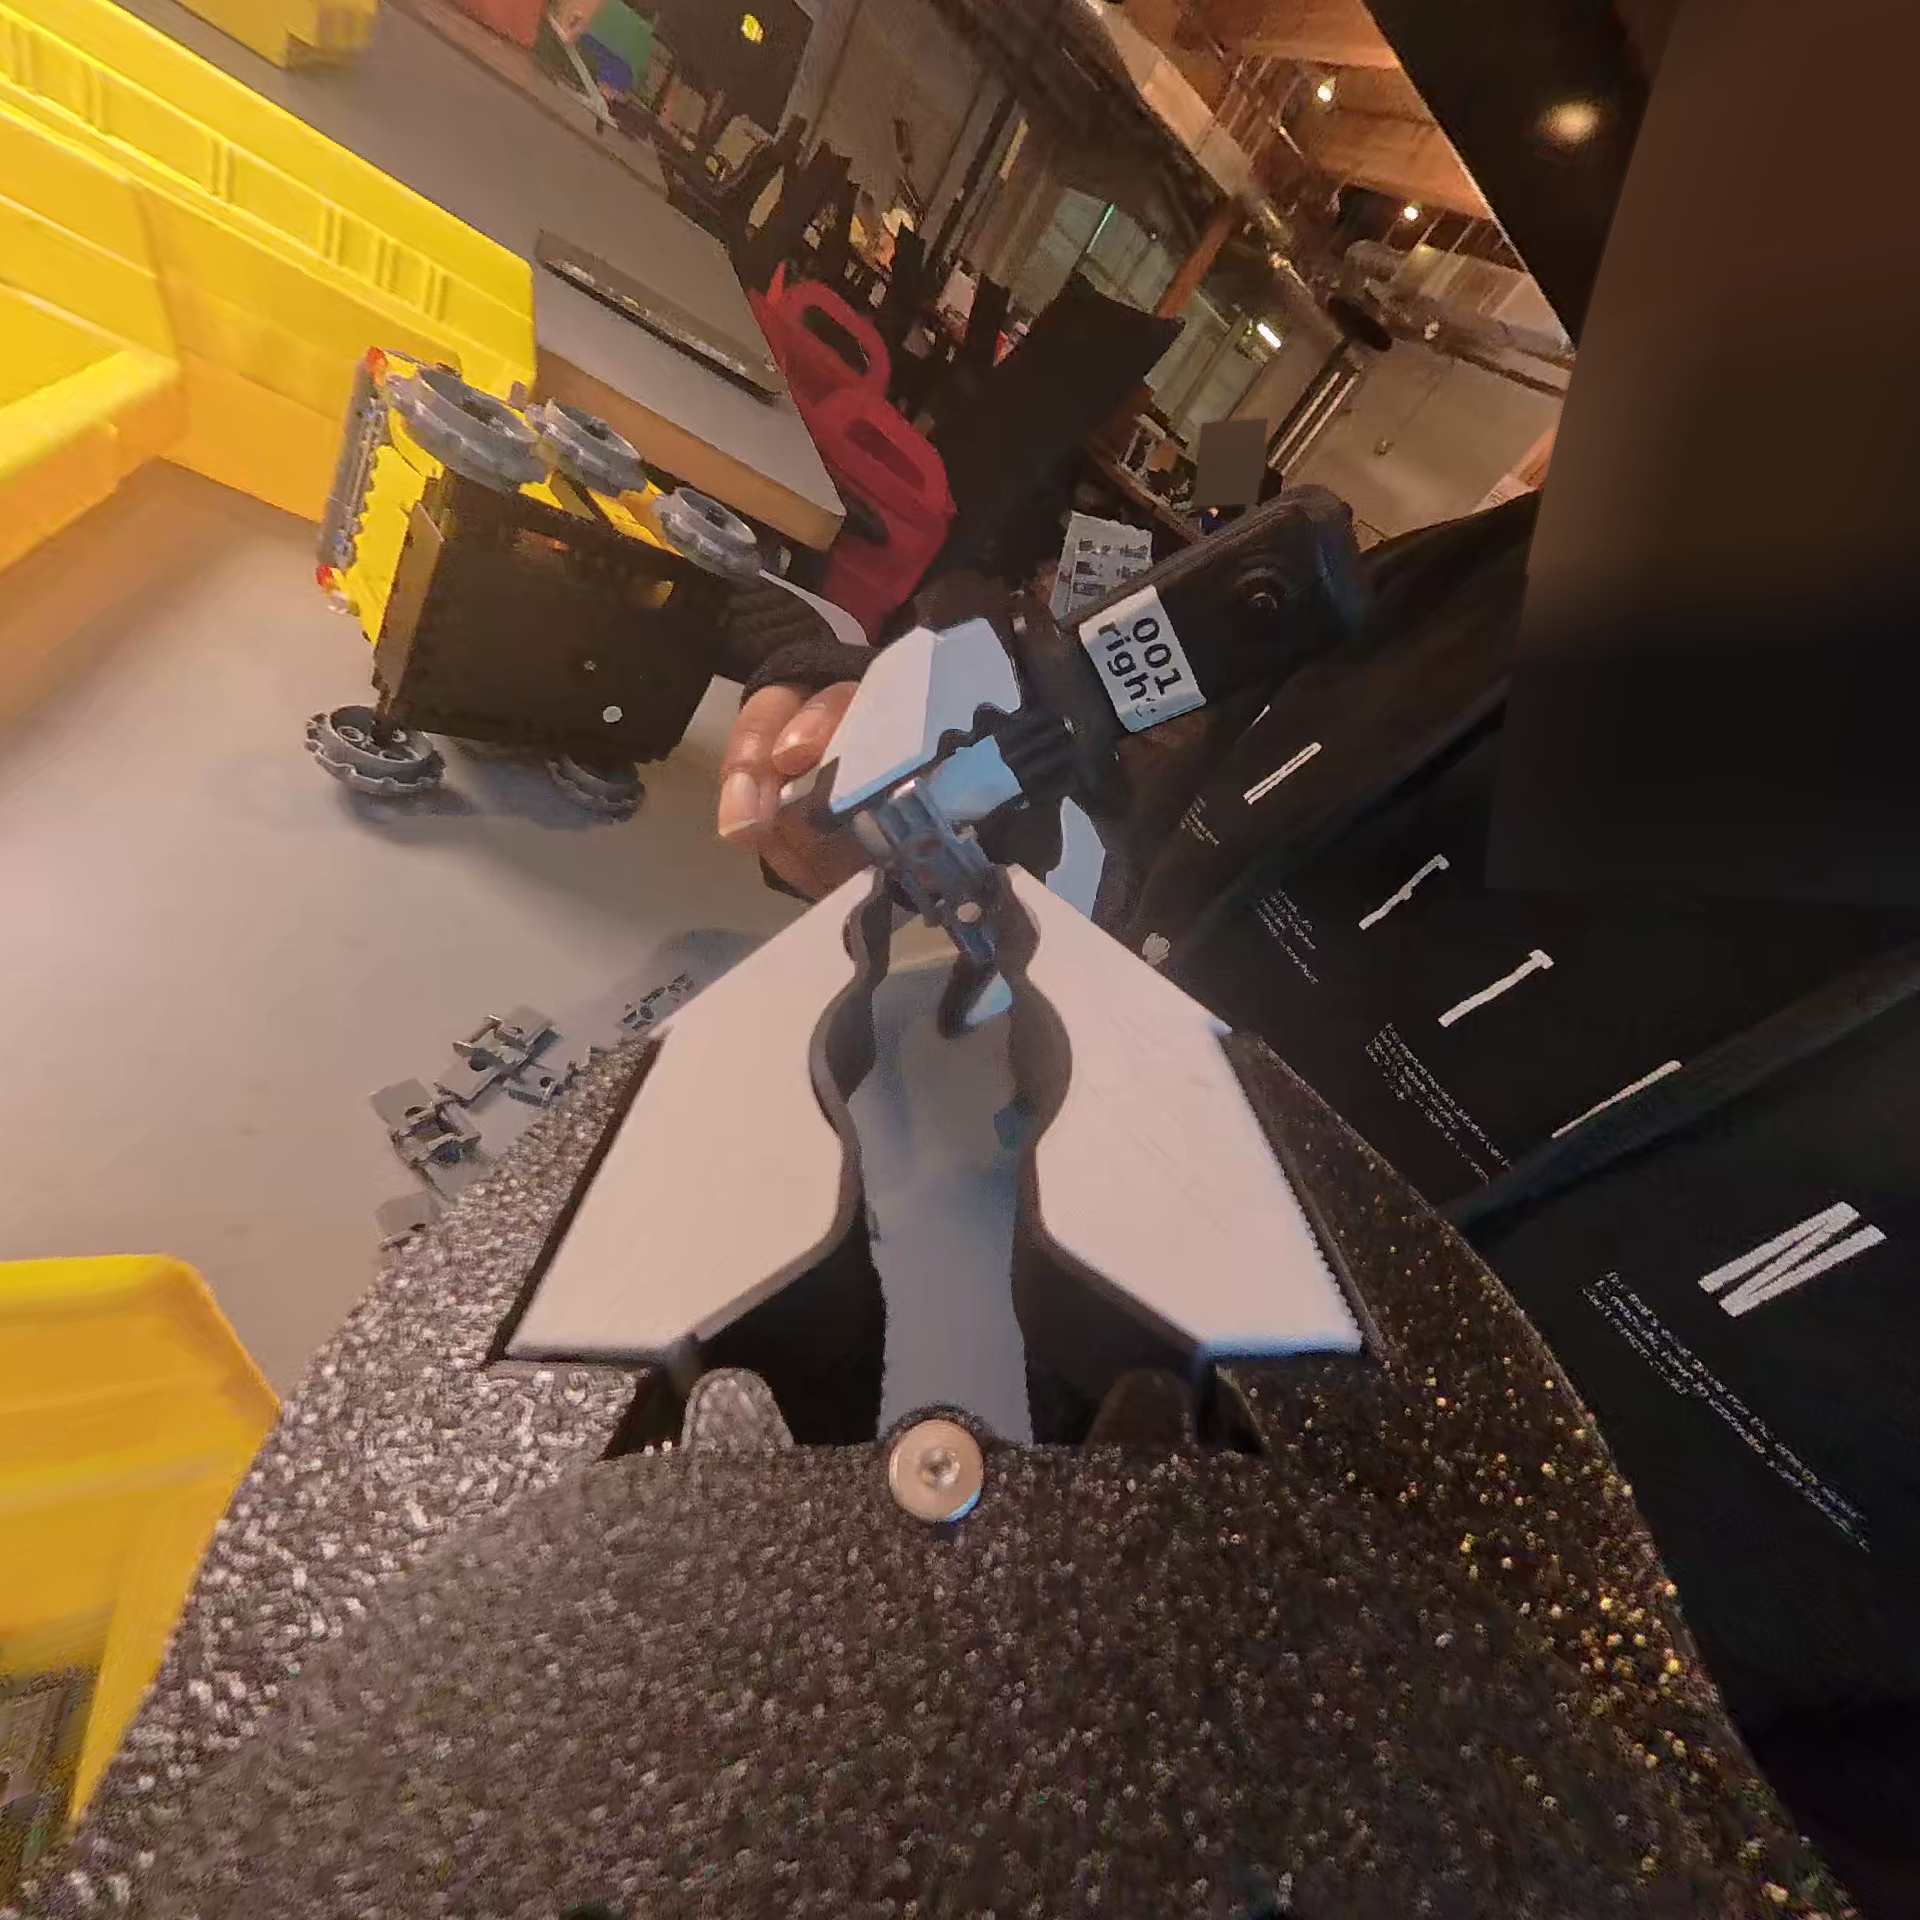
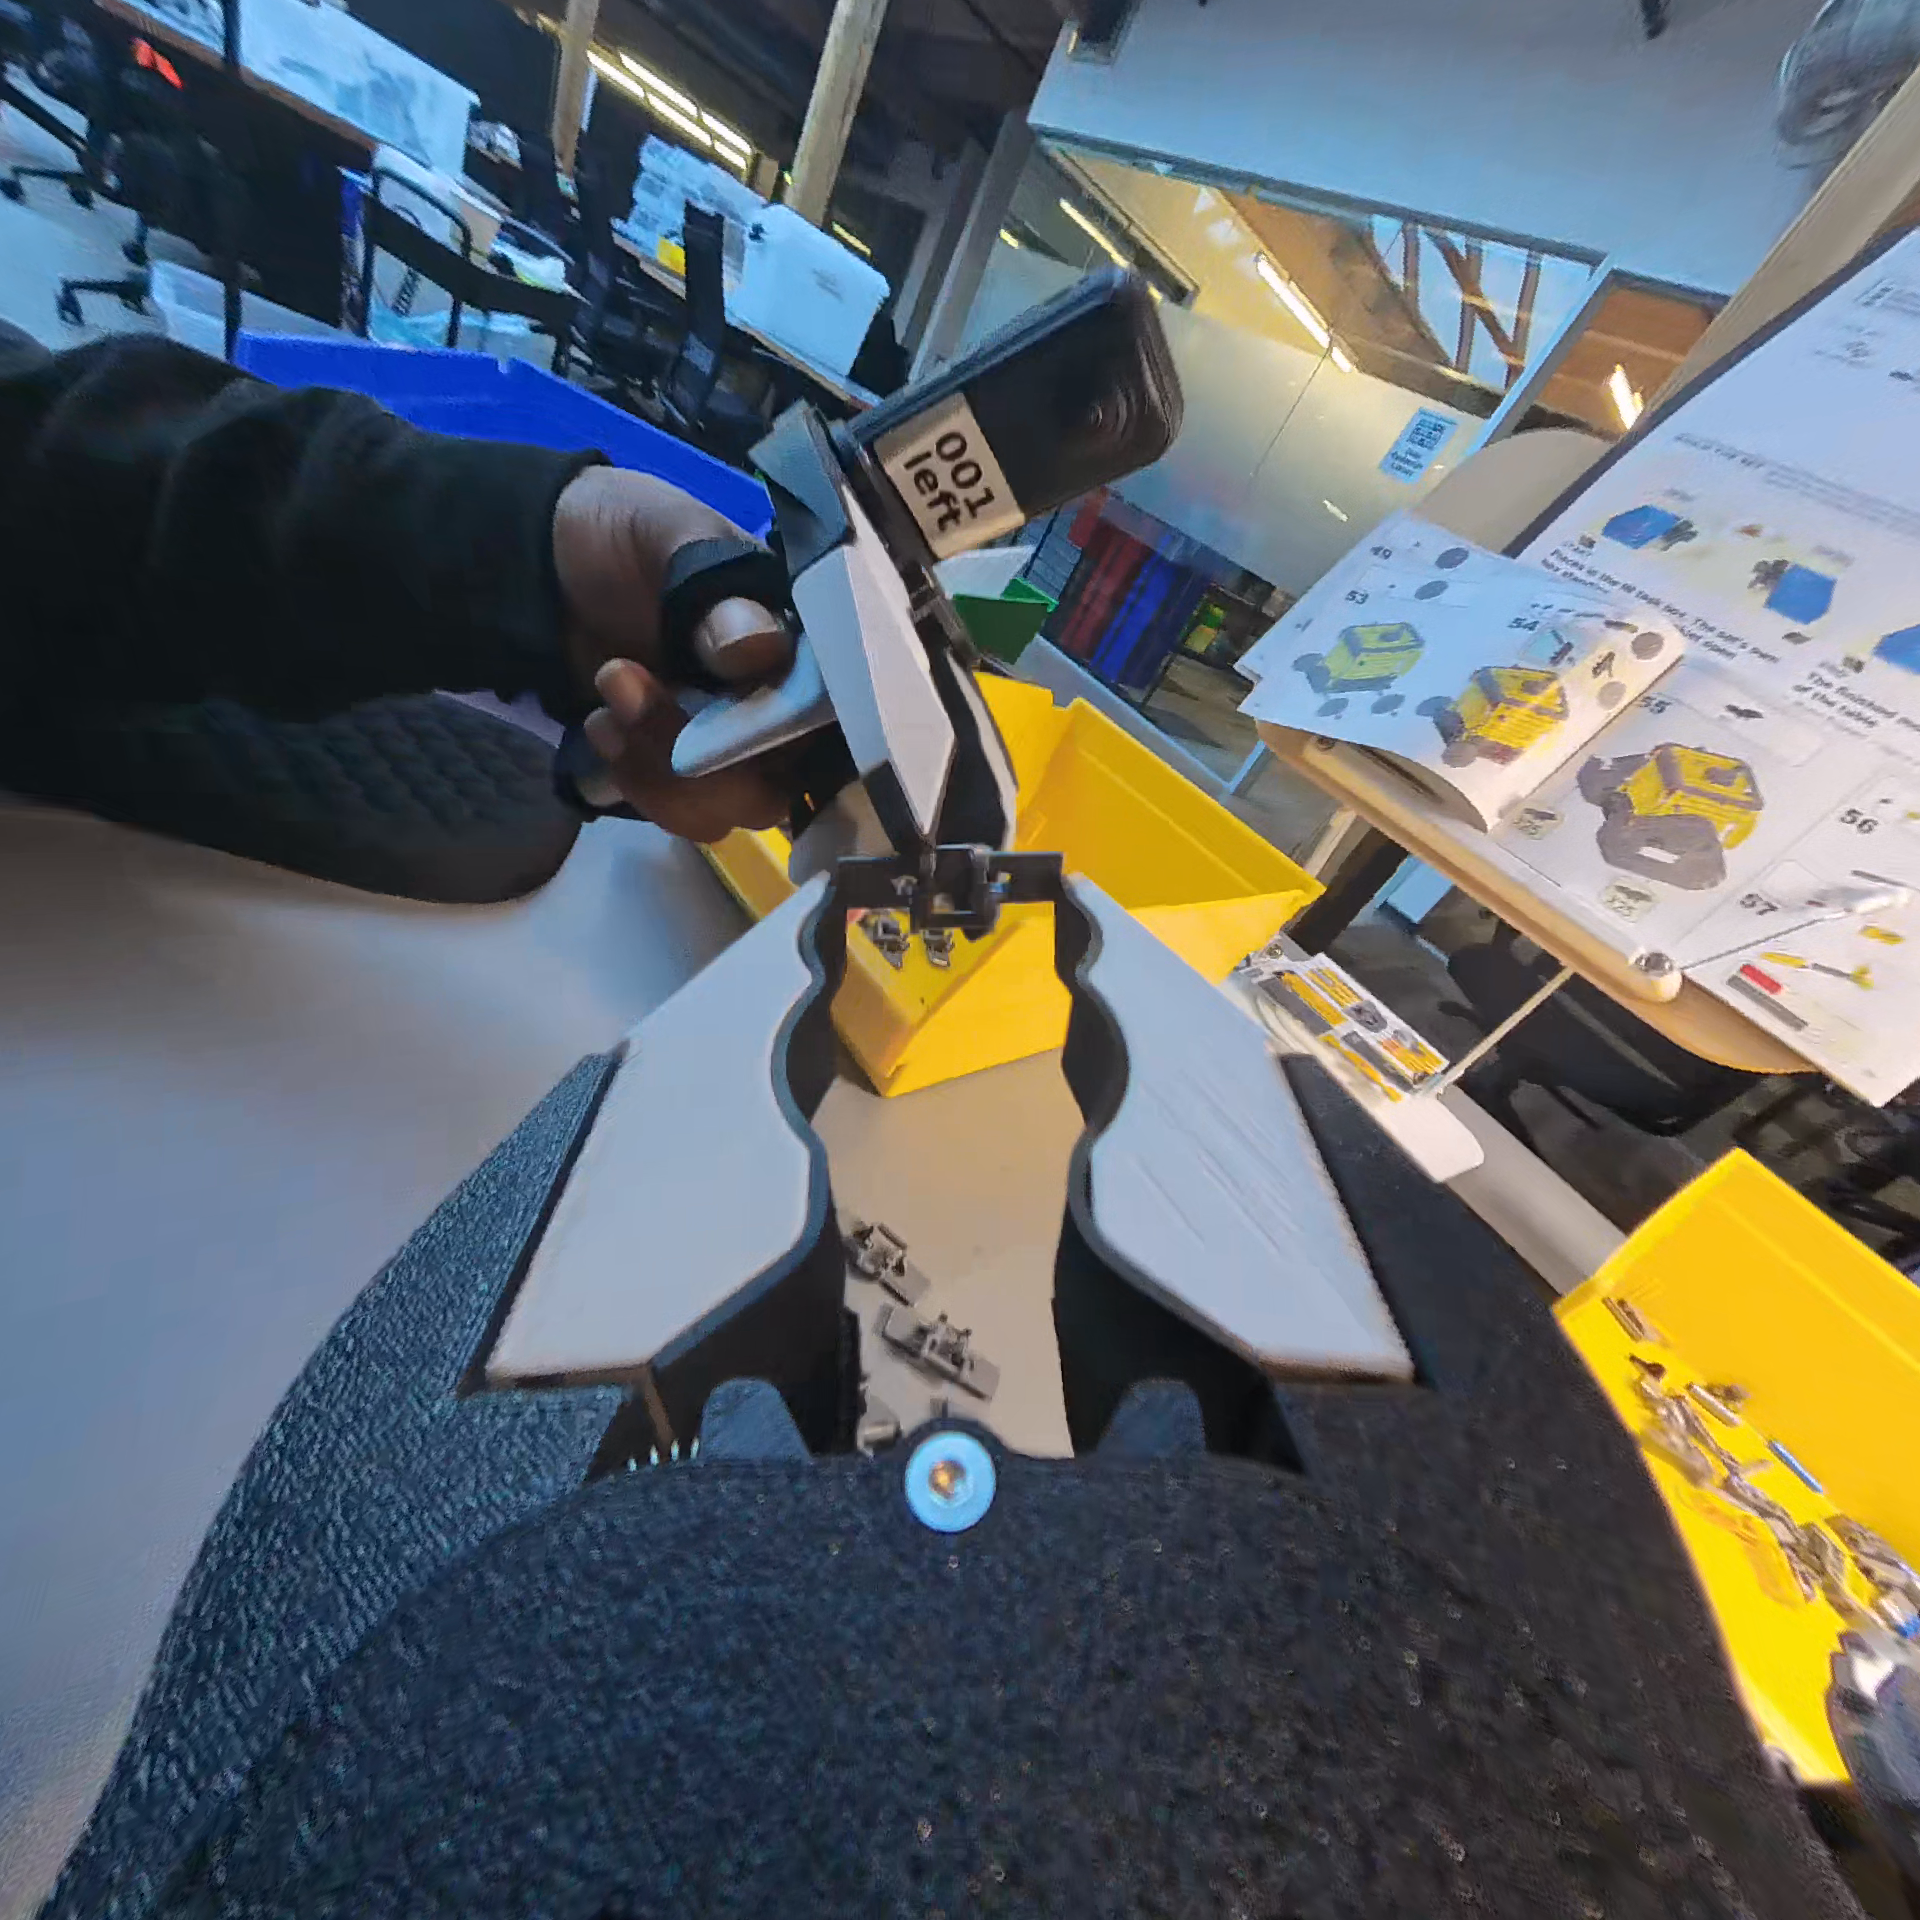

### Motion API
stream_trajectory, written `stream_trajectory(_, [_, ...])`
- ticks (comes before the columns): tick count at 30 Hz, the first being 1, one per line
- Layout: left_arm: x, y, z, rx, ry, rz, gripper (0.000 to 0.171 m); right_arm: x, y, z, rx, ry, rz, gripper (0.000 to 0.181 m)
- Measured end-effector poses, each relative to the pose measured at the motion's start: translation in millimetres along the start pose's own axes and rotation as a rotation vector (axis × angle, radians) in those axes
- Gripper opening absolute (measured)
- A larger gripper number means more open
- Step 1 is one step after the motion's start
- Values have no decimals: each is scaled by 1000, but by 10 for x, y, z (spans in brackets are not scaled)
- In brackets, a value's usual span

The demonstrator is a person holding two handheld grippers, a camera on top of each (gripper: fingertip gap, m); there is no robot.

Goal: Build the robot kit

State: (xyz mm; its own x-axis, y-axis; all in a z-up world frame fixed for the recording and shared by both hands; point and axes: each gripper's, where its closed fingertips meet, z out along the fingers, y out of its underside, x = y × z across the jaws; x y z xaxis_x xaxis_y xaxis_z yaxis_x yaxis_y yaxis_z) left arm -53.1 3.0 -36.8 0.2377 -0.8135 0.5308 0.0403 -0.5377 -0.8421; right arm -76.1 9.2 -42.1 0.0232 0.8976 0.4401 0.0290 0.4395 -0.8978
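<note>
My left gripper (image 1: 940, 906) and my right gripper (image 2: 948, 889) meet tip to tip above the grey table (image 1: 208, 914). Both are shut on a small dark grey track-link piece (image 1: 930, 862), which shows in the right wrist view (image 2: 1018, 869) spanning the right gripper's fingertips. In the left wrist view the right gripper (image 1: 896, 805) comes in from the upper right. In the right wrist view the left gripper (image 2: 940, 844) comes down from above, held by a hand (image 2: 665, 665) in a black sleeve. A yellow and black brick vehicle model (image 1: 520, 603) with grey wheels stands at the left.
Several loose track links (image 1: 488, 1081) lie on the table below the grippers, also in the right wrist view (image 2: 925, 1330). Yellow bins (image 1: 208, 260) stand behind the model. One yellow bin (image 2: 1143, 831) is just beyond the grippers, another holding small parts (image 2: 1766, 1455) at the right. An instruction booklet (image 2: 1662, 748) is propped at the right. The tips of both grippers are at nearly the same place.
</note>
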Motion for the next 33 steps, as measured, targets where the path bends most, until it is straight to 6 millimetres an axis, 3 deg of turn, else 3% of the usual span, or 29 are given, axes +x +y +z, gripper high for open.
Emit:
stream_trajectory(2, [-130,10,-71,-10,-86,14,18,-8,94,-41,-32,-31,49,40])
stream_trajectory(4, [-373,18,-269,-46,-273,53,25,-24,370,-82,-160,-75,116,40])
stream_trajectory(7, [-943,45,-929,-192,-769,159,25,-84,986,-211,-451,-128,177,40])
stream_trajectory(9, [-1231,178,-1443,-395,-1061,185,28,-149,1173,-271,-526,-164,249,40])
stream_trajectory(11, [-1365,370,-1710,-569,-1157,119,30,-173,1212,-279,-536,-179,313,41])
stream_trajectory(15, [-1475,708,-1807,-781,-1119,-31,30,-112,1162,-281,-511,-166,323,47])
stream_trajectory(22, [-1634,943,-1865,-993,-1044,-67,24,-84,1131,-336,-469,-154,336,47])
stream_trajectory(28, [-1712,930,-1869,-983,-1002,-102,20,-53,1143,-377,-438,-140,359,47])
stream_trajectory(33, [-1683,791,-1869,-937,-1030,-55,12,-17,1078,-359,-399,-130,352,47])
